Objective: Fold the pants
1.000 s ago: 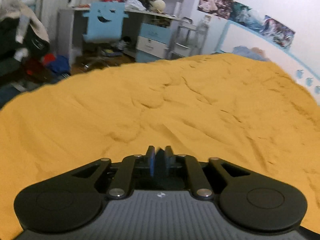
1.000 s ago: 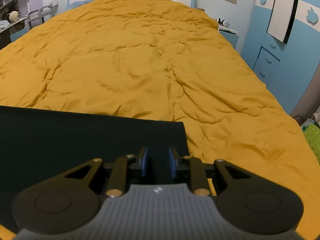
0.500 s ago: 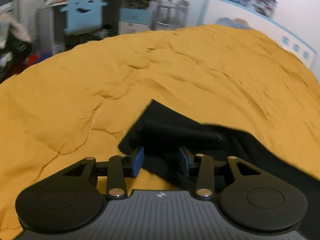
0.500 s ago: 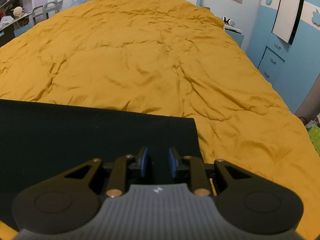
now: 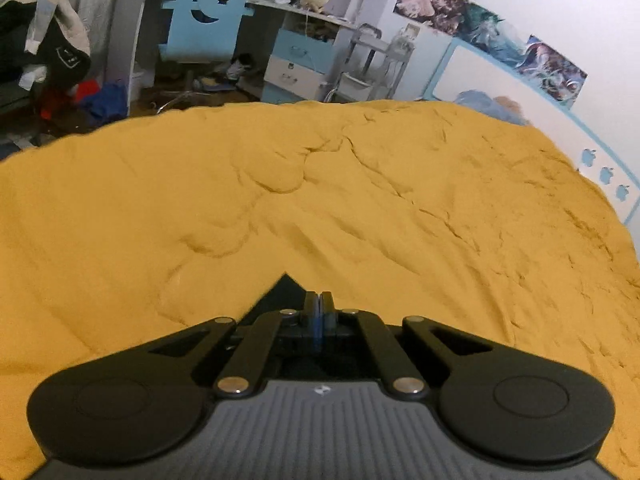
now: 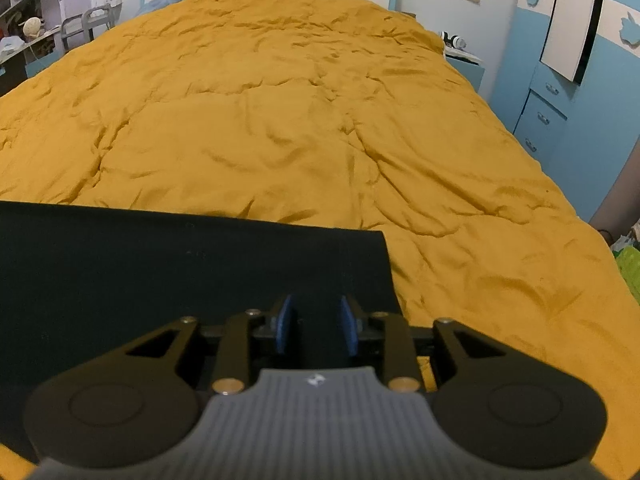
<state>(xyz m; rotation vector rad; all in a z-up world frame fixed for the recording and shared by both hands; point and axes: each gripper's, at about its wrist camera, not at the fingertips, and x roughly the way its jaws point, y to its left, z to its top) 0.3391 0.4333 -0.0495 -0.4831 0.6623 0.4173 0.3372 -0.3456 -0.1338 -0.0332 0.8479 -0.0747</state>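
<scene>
Black pants (image 6: 160, 264) lie flat on the mustard bedspread (image 6: 280, 120), their far edge straight and their right corner just beyond my right gripper (image 6: 317, 320). Its jaws are opening: the blue pads stand apart with the dark cloth between them, not pressed. In the left wrist view only a pointed black corner of the pants (image 5: 280, 290) pokes out beside my left gripper (image 5: 319, 300). That gripper is shut, pads together on the corner. The rest of the pants is hidden behind the gripper body there.
The bedspread (image 5: 360, 200) stretches wide ahead of both grippers. Beyond the bed's left side stand a cluttered desk with a blue chair (image 5: 206, 20) and a pile of clothes (image 5: 44, 52). Blue drawers (image 6: 540, 112) and a nightstand (image 6: 464, 60) line the right side.
Half a second ago my left gripper hung with jaws wide over the pants' corner; now it is shut there and the view has swung back left. The right pads have spread slightly.
</scene>
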